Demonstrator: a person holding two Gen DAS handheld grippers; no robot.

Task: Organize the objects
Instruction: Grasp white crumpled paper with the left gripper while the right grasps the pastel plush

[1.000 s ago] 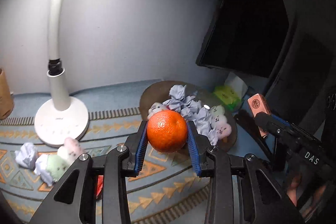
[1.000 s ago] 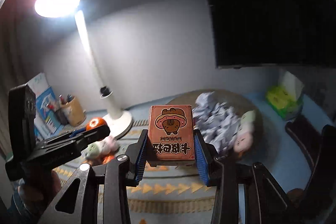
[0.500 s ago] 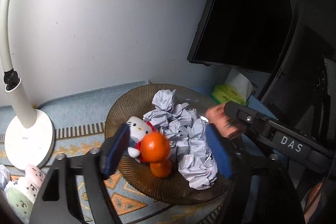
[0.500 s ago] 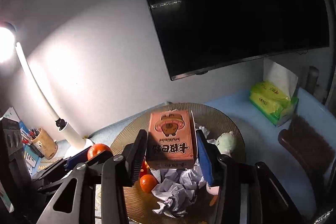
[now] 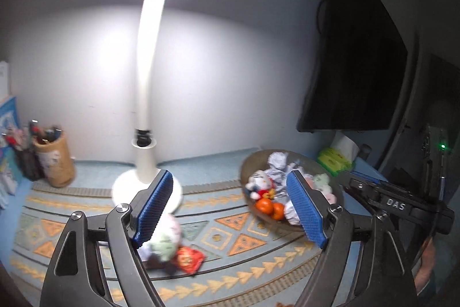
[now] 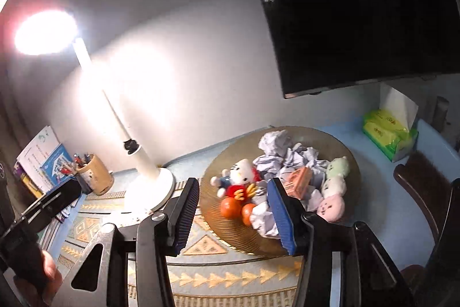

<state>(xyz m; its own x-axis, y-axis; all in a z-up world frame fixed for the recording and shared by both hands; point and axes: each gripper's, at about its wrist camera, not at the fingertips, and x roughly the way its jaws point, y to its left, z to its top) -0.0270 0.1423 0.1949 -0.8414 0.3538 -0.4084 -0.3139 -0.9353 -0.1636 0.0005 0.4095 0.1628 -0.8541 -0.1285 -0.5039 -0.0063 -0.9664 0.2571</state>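
The left gripper [image 5: 230,209] is opening, its blue pads spread wide with nothing between them. The right gripper [image 6: 234,216] also stands parted and empty; its right pad [image 6: 280,216] covers part of the crumpled paper [image 6: 287,156] at the near side of the brown woven tray [image 6: 330,140].

Just under the left gripper's left finger, blurred small plush toys [image 5: 165,235] and a red packet [image 5: 188,258] lie on the patterned mat [image 5: 230,238]; the finger hides part of them, and their shapes are hard to read. The mat's near edge is cut off by both grippers' frames.

The tray holds two oranges [image 6: 237,209] side by side at its near left, a white cat plush [image 6: 240,179] in red just behind them, an orange card box [image 6: 299,180] lying tilted on the paper, and pale plush toys [image 6: 333,186] along the right. Bare tray floor shows only at the left and far rim.

Left of the tray stands the white lamp [image 5: 146,117]; open mat lies between its base and the tray. Farther left sits a pen cup [image 6: 96,177], beside books [image 6: 43,160] cut by the frame edge. A green tissue pack [image 6: 388,134] lies on blue tabletop [image 6: 373,169] right of the tray, under a dark screen [image 6: 359,5]. A dark chair back [image 6: 422,180] edges the right side. A person's hand [image 6: 47,278] shows at lower left, mostly hidden by the other gripper's body.
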